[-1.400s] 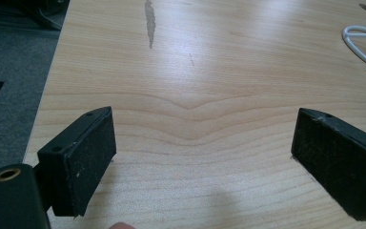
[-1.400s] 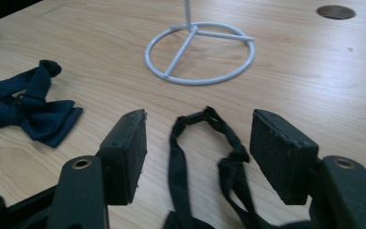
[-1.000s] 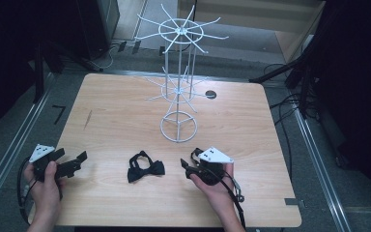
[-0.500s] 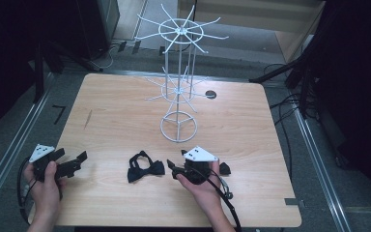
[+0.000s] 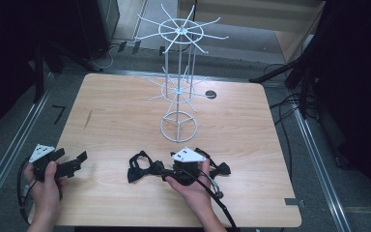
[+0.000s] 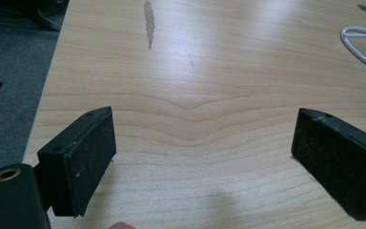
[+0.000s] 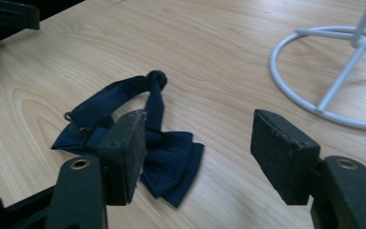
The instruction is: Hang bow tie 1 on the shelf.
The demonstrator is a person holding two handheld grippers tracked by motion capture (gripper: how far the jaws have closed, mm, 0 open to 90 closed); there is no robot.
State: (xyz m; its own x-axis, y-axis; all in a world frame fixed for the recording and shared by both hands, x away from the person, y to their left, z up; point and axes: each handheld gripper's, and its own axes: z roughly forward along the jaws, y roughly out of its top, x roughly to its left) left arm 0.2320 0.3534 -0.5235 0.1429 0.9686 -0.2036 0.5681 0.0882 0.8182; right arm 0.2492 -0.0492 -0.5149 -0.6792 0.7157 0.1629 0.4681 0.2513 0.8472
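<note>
Hands come in at the near edge of the pale wooden table (image 5: 232, 121), each holding a black gripper; the left gripper (image 5: 70, 163) sits low by the near-left corner with its jaws spread wide over bare wood, nothing between them; the right gripper (image 5: 163, 174) lies near the middle of the near edge, jaws also parted and empty, its left jaw just in front of a dark bow tie (image 7: 138, 129) that lies flat on the wood; a second dark bow tie (image 5: 217, 166) lies just beside the right hand (image 5: 193, 186) on its far-right side; beyond them a white wire rack (image 5: 179, 82) stands on its ring base, spokes bare; a small dark disc (image 5: 210, 94) lies past it; grey floor, cables and dark equipment surround the table.
</note>
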